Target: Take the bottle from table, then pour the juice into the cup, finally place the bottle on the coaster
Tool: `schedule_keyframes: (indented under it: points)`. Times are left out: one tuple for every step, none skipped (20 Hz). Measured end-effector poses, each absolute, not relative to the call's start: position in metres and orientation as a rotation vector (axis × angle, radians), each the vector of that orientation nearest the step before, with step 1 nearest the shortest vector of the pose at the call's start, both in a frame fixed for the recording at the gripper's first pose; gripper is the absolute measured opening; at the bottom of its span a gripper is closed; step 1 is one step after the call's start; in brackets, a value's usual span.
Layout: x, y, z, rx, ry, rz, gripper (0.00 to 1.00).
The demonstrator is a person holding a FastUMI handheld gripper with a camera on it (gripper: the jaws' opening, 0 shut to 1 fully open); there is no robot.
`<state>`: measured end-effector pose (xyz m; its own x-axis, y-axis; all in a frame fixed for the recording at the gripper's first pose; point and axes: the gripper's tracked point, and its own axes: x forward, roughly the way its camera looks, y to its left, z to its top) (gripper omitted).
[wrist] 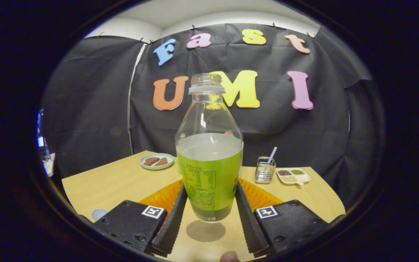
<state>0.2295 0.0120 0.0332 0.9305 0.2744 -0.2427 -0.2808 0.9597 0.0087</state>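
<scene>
We have the gripper (209, 214) clamped on the juice bottle (209, 153): both fingers (175, 218) press on the lower label band from either side. The bottle is upright, uncapped, and lifted clear of the wooden table (111, 182); its shadow (206, 231) sits on the table straight below its base.

Label (211, 178): green wrap with blocks of fine dark print, too small for us to make out; no brand that we can make out. The liquid is pale and cloudy, its level just above the label's top edge, with clear plastic above that up to the threaded neck.

Pose: the gripper looks roughly level across the table, fingers running forward along the bottle's flanks. Each finger mount carries a square black-and-white marker tag (153, 211).

Relative to the bottle:
- an orange ribbed mat (258, 196) lies just behind it, showing on both sides of it
- a small plate (156, 161) with two reddish-brown pieces, behind and to the left
- a glass jar (265, 170) with a straw-like stick in it, behind and to the right
- a white divided dish (293, 176) of grains, just right of the jar

A fingertip (229, 257) shows below the bottle's shadow.
</scene>
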Motion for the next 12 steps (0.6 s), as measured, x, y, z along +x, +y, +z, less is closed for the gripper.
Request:
schedule_keyframes:
  points:
    - [0.233, 0.012, 0.024, -0.023, 0.261, 0.285, 0.77]
    - [0.237, 0.013, 0.018, -0.017, 0.272, 0.284, 0.77]
    - [0.241, 0.014, 0.010, -0.014, 0.282, 0.283, 0.78]
    - [0.243, 0.014, 0.003, -0.014, 0.290, 0.279, 0.78]
    - [0.246, 0.015, -0.007, -0.021, 0.298, 0.276, 0.78]
    - [0.247, 0.015, -0.017, -0.032, 0.309, 0.273, 0.78]
    - [0.247, 0.017, -0.028, -0.035, 0.322, 0.280, 0.78]
    - [0.247, 0.020, -0.037, -0.038, 0.337, 0.286, 0.78]
    - [0.247, 0.022, -0.045, -0.039, 0.347, 0.290, 0.78]
    - [0.247, 0.024, -0.050, -0.044, 0.353, 0.292, 0.79]
    - [0.248, 0.025, -0.054, -0.051, 0.355, 0.293, 0.79]
    - [0.249, 0.024, -0.058, -0.056, 0.357, 0.291, 0.79]
